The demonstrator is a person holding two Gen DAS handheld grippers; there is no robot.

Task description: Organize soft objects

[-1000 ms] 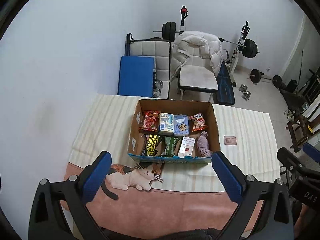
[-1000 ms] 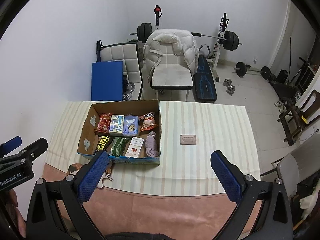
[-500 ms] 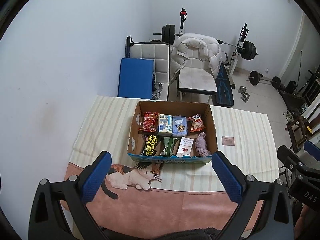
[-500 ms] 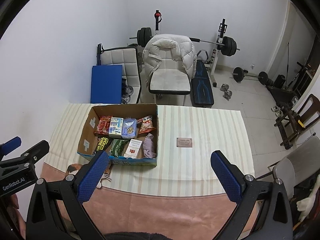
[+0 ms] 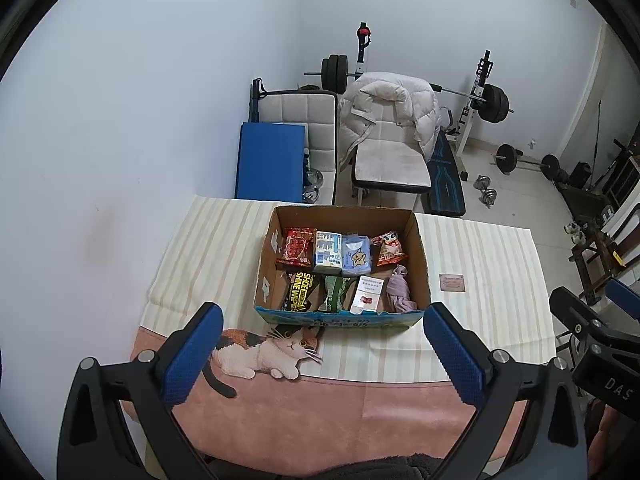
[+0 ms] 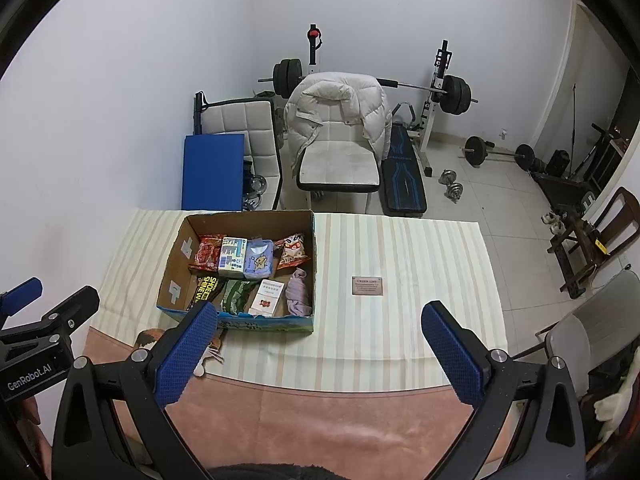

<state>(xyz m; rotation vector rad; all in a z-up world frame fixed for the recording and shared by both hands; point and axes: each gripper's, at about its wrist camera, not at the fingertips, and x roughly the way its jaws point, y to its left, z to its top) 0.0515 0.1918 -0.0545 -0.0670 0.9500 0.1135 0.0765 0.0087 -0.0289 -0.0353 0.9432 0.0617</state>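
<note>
An open cardboard box [image 5: 421, 248] [image 6: 172, 264] stands on the striped tablecloth. It holds soft packets in two rows: a red snack bag [image 5: 297, 246], a tissue pack [image 5: 327, 250], a blue pack [image 5: 356, 254], an orange snack bag [image 5: 387, 249], a black shoe-wipes pack [image 5: 300, 291], a green pack [image 5: 334, 292], a white pack [image 5: 367, 294] and a lilac cloth [image 5: 398, 289] [image 6: 299, 292]. My left gripper [image 5: 324, 356] is open and empty, high above the table's near edge. My right gripper [image 6: 320, 354] is open and empty, right of the box.
A small brown card [image 6: 367, 285] lies on the cloth right of the box. A cat picture [image 5: 272, 350] is printed on the pink cloth in front. Beyond the table stand white chairs [image 6: 340, 160], a blue pad [image 6: 212, 172], a weight bench [image 6: 402, 184] and barbells.
Both grippers have risen and drawn back a little, so the table and box look slightly smaller. Nothing on the table has moved. Both grippers stay open.
</note>
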